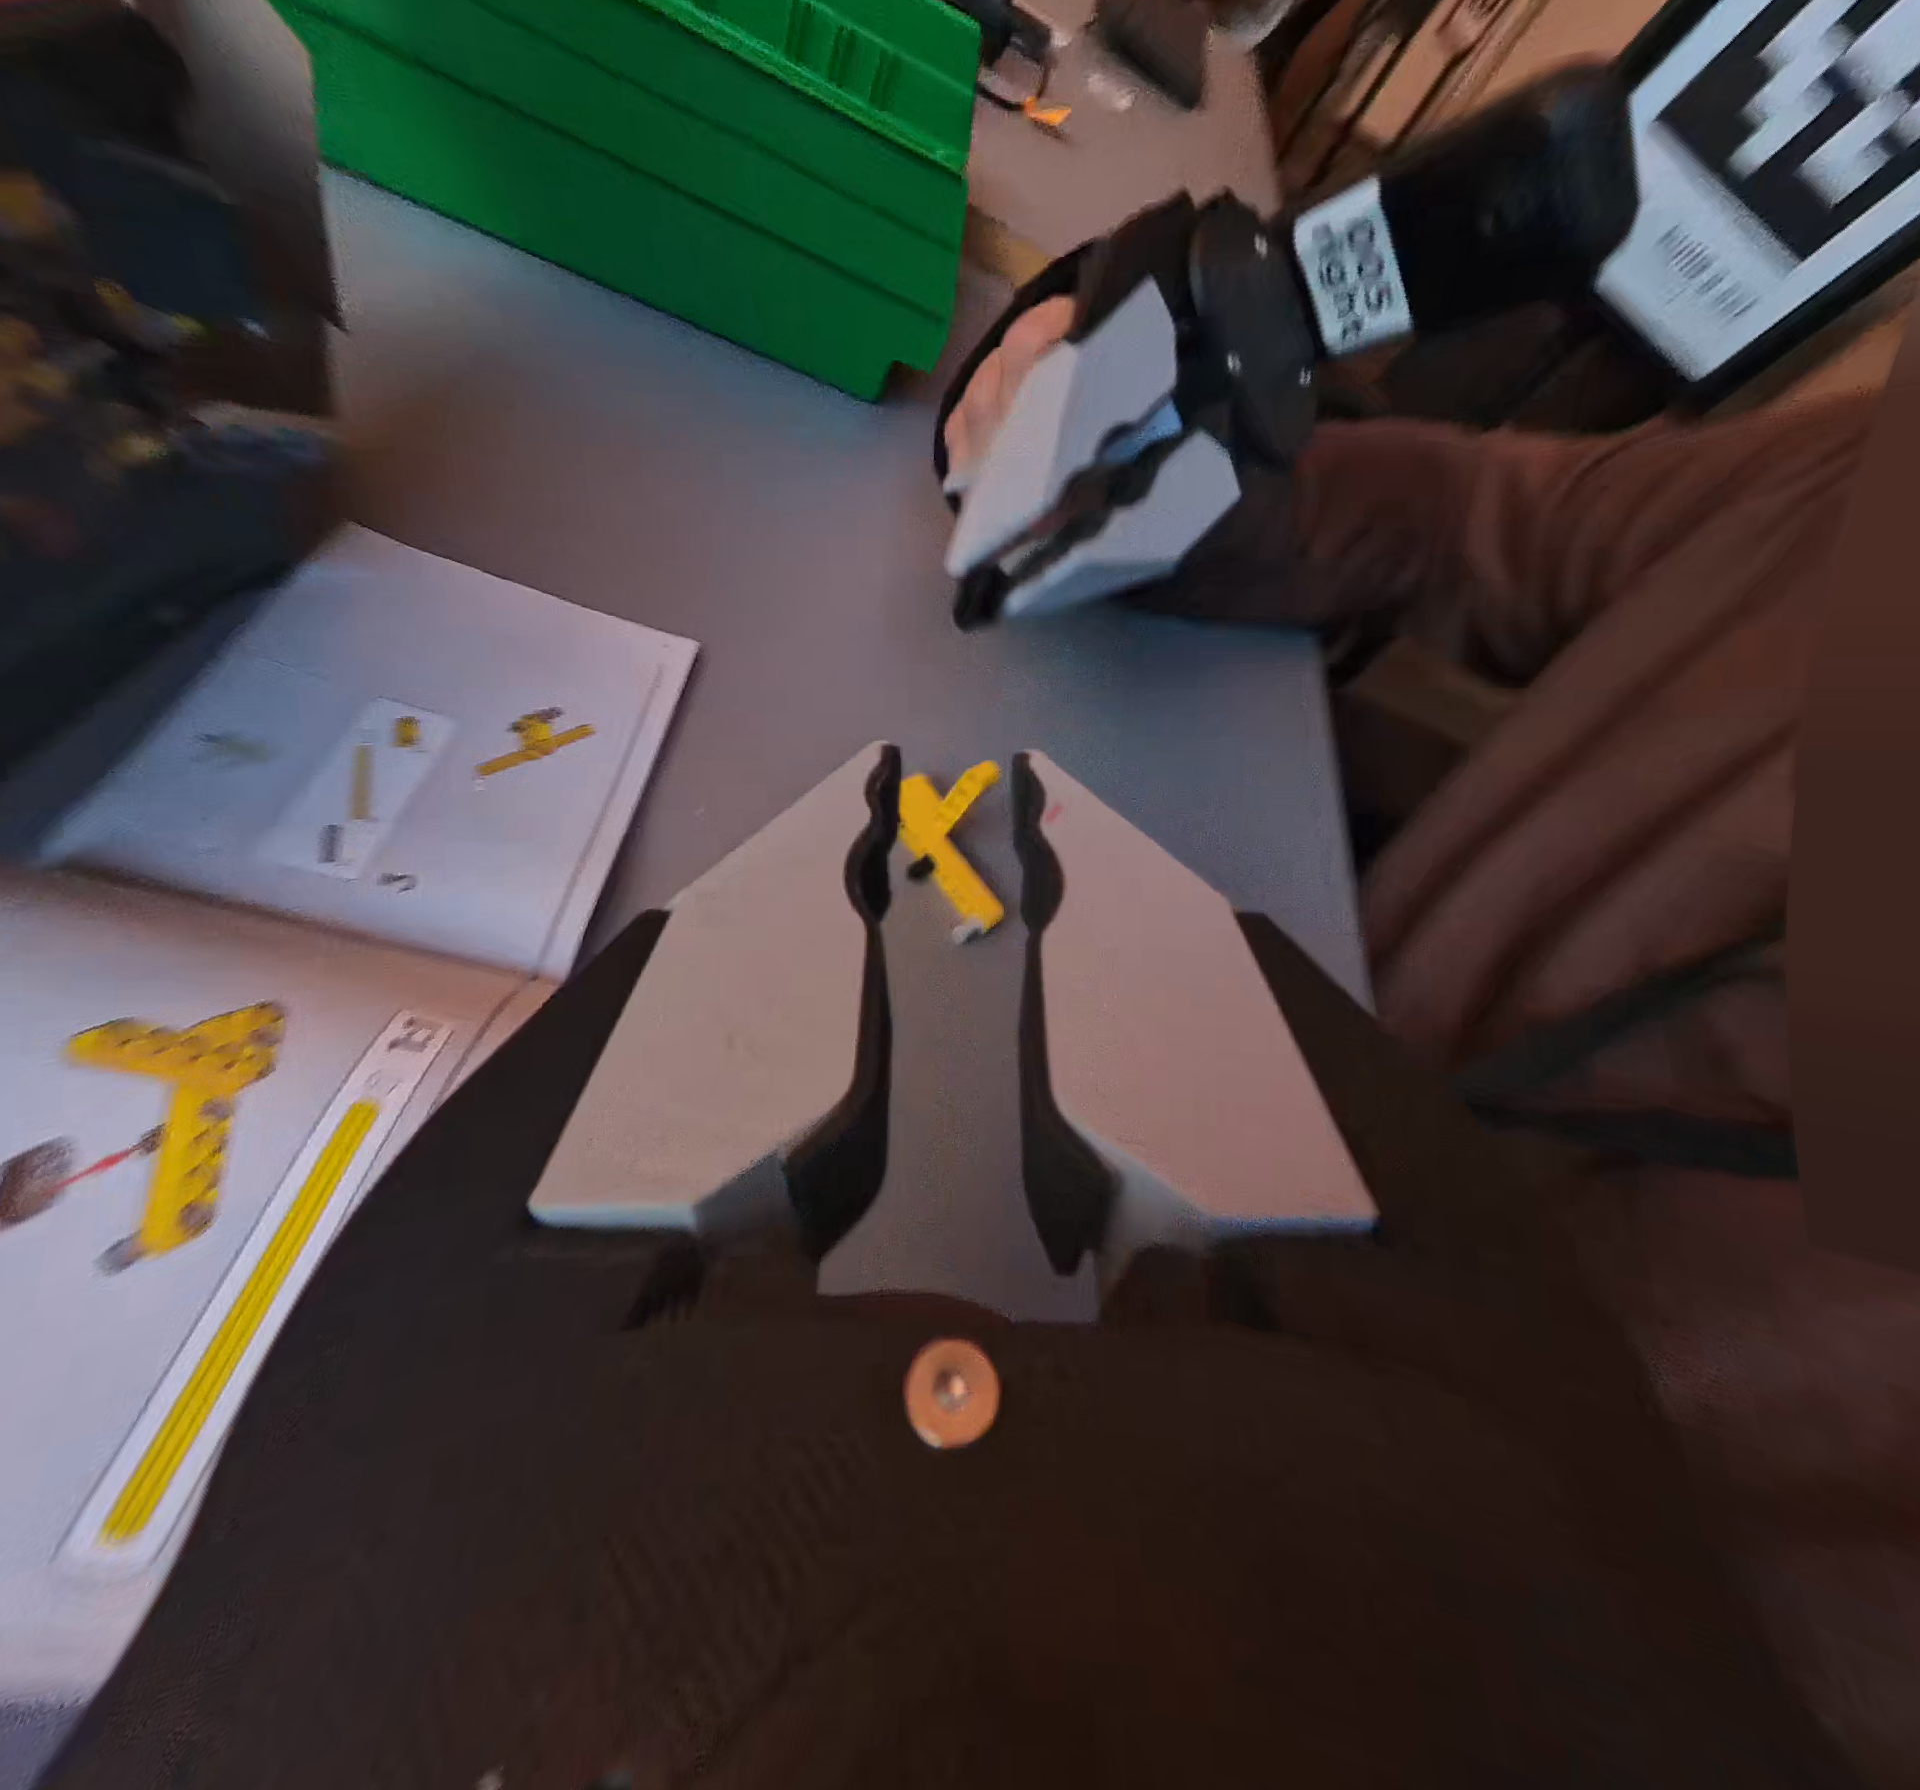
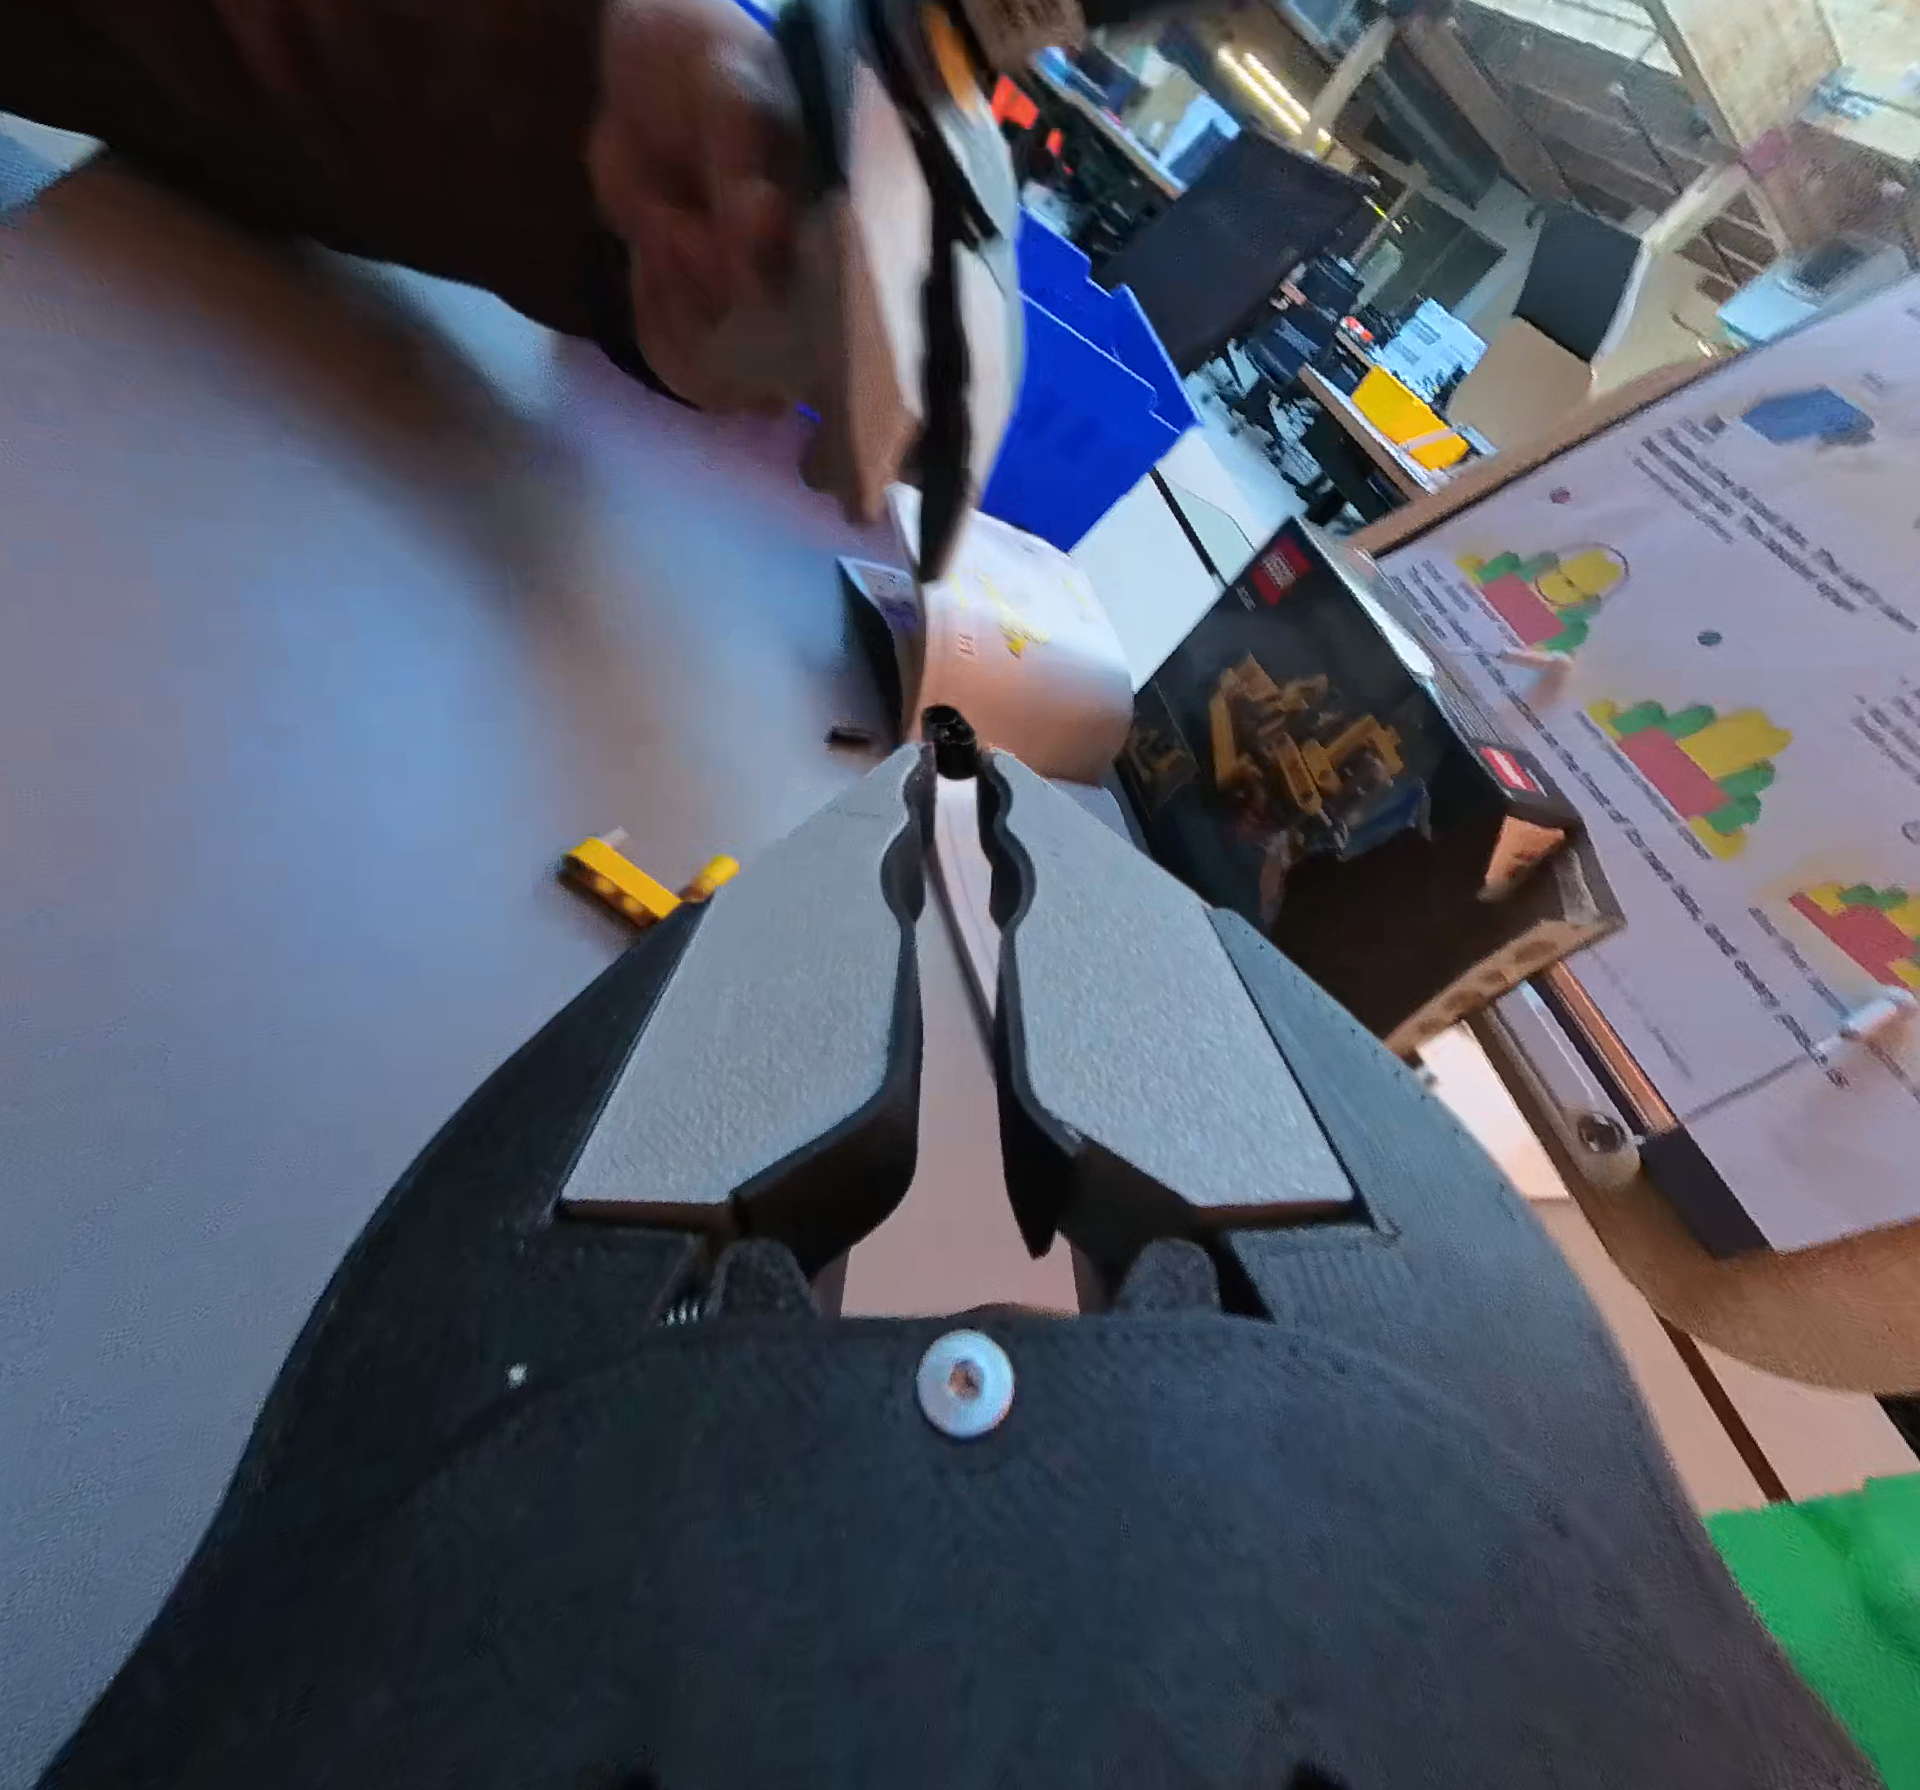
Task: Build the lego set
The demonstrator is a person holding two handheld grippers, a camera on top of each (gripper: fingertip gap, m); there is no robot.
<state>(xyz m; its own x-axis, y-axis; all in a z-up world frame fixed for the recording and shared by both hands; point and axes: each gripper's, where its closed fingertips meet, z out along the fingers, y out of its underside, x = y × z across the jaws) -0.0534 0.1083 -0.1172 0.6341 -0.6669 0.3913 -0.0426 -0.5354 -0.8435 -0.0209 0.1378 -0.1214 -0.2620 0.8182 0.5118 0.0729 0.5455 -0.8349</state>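
Observation:
A yellow lego assembly (image 1: pixel 951 847) of crossed beams lies on the grey table (image 1: pixel 727 493). My left gripper (image 1: pixel 954 784) is open, with the assembly between its fingertips and untouched by either one. My right gripper (image 2: pixel 953 769) is shut on a small black pin (image 2: pixel 951 734) held at its very tips. In the left wrist view the right gripper (image 1: pixel 982 597) is farther back at the right, tips down near the table. In the right wrist view the yellow assembly (image 2: pixel 634 883) lies left of my fingers, and the left gripper (image 2: pixel 940 493) hangs above it, blurred.
An open instruction booklet (image 1: pixel 364 753) lies to the left. A green bin (image 1: pixel 644 130) stands at the back. The dark lego box (image 2: pixel 1351 774) and a board with brick pictures (image 2: pixel 1662 753) stand nearby. A small black part (image 2: pixel 850 734) lies on the table. Blue bins (image 2: pixel 1081 390) are behind.

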